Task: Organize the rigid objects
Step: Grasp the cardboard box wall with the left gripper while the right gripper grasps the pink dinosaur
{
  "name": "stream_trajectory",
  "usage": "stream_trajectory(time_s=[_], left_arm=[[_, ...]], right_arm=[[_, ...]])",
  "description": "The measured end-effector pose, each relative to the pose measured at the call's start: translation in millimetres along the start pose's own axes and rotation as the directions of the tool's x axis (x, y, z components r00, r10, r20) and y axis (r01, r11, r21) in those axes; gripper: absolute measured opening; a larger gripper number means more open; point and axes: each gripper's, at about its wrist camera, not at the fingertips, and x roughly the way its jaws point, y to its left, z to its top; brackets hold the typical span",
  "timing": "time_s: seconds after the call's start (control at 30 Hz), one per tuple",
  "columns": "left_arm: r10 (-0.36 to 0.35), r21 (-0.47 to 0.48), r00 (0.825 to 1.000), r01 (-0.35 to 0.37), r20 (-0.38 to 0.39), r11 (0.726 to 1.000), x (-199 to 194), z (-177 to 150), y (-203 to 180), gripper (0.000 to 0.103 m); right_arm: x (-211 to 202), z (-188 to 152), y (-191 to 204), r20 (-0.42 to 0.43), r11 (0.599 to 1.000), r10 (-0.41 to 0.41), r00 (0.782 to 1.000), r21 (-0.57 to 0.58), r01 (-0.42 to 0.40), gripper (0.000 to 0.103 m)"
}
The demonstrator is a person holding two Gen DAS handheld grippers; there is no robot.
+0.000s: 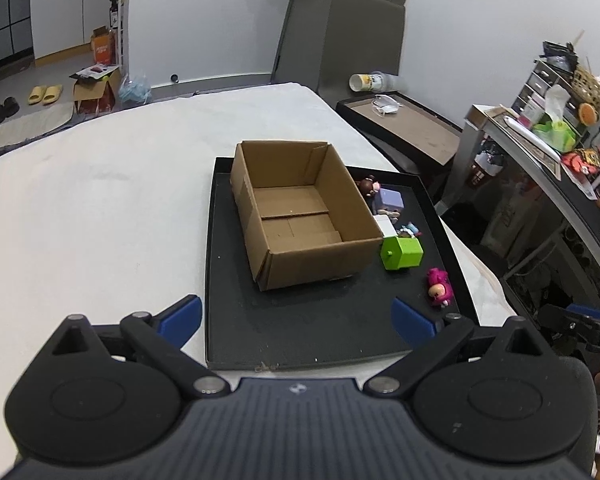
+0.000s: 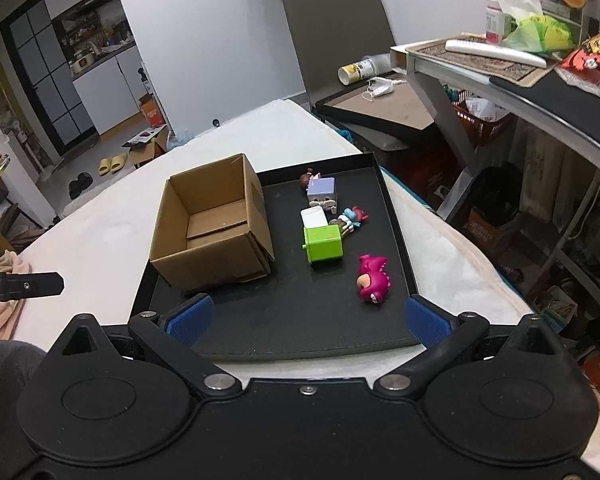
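- The cardboard box (image 2: 212, 224) stands open and empty on the left part of the black tray (image 2: 284, 320), which lies on a white-covered desk (image 1: 100, 208).
- Right of the box, a row of toys: a purple cube (image 2: 322, 192), a white block (image 2: 314, 216), a green cube (image 2: 324, 244), and a pink figure (image 2: 373, 278) nearest.
- The left gripper (image 1: 298, 318) fingers are spread apart, holding nothing.
- The right gripper (image 2: 308, 318) fingers are likewise apart, near the tray's front edge.

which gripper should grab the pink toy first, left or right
Right, probably. The pink toy lies on the tray just ahead of the right gripper, between its open fingers. For the left gripper it sits off to the right edge. The cardboard box is empty.
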Motion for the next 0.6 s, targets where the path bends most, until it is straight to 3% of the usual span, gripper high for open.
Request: stream_trajectory(time_s=[0.3,0.6], left_arm=[[0.023,-0.052,1.0,-0.023,-0.004,0.998,23.6,22.6,9.7,0.099],[0.03,-0.111,0.998,-0.037,-0.063,0.993,67.9,42.5,22.6,0.071]], right_arm=[[35.2,12.6,-15.0,-0.052,0.999,0.007,0.999,0.053,-0.004,0.101],[74.1,24.8,-24.1,-0.114,0.996,-0.016,0.993,0.082,0.026,0.096]])
